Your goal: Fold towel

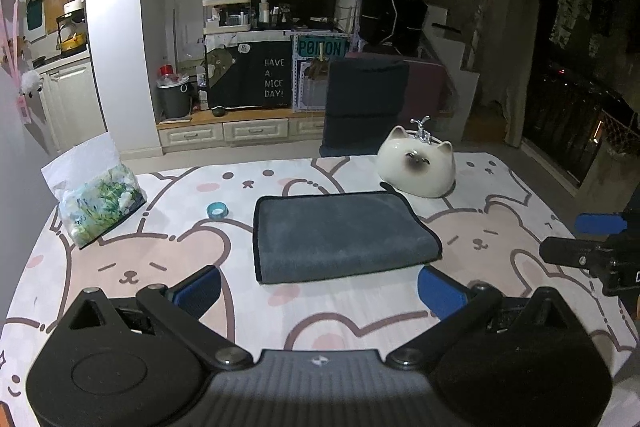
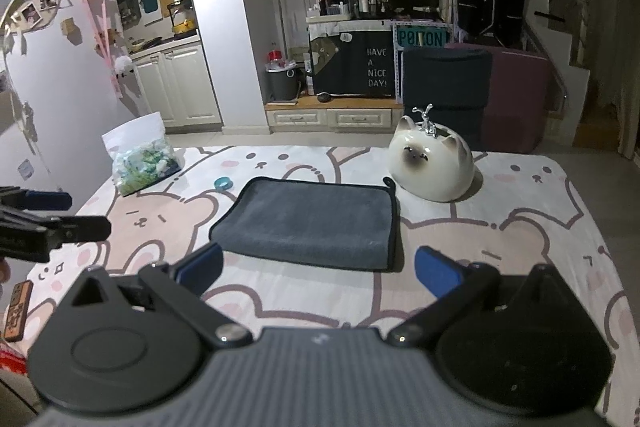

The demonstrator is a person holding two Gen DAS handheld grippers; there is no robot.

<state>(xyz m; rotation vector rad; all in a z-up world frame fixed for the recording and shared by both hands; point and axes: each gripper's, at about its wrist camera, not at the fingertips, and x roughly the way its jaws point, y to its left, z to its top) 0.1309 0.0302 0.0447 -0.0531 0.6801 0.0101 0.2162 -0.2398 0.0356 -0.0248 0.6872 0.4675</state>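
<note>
Your left gripper [image 1: 318, 289] and right gripper [image 2: 318, 267] both gape, empty, with their bases cut off at the frame bottom. The grey towel [image 1: 340, 235] lies folded, dark-edged, mid-frame on the tablecloth [image 1: 140, 267].

Bare tablecloth [image 1: 320, 311] lies along the lower middle of both views, between the spread blue fingers and the near edge of the folded grey towel [image 1: 340, 235], so the approach from the front is free. At upper right the cat-shaped ceramic bowl [image 2: 434, 169] sits just beside the towel's far right corner. At upper left a small teal ring [image 1: 217, 209] lies near the far left corner; the plastic bag [image 1: 94, 203] stands farther left, well apart.
</note>
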